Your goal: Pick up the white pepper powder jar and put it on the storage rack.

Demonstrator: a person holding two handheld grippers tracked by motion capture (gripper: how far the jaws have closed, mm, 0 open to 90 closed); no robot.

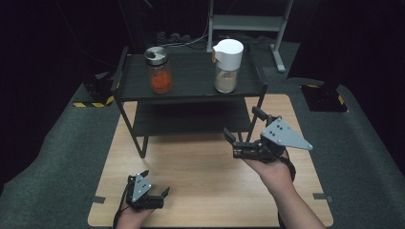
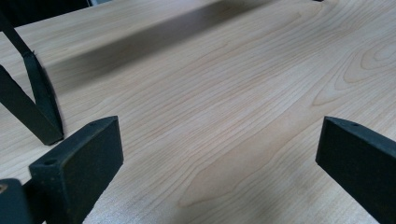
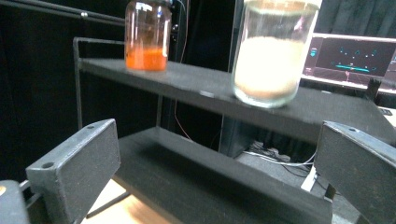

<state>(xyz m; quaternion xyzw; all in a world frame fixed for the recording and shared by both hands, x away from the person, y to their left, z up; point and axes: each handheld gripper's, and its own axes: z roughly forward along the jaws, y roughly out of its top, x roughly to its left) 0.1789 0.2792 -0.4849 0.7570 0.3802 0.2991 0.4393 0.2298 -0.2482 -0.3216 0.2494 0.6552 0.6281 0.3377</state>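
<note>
The jar of pale powder, with its white cap, stands upright on the top board of the black shelf, toward the shelf's right end, and it is the thing my right tool is aimed at: in the right gripper view the jar sits just above the gap between my jaws, which are spread wide and hold nothing. I hold that tool raised off the desk and level with the shelf, I think so the jaws can close on the glass body below the cap. The jar of orange-red contents stands well apart at the left end, out of my line. My left tool rests low near the desk's front edge, jaws released and empty over bare wood, kept clear of the reach.
</note>
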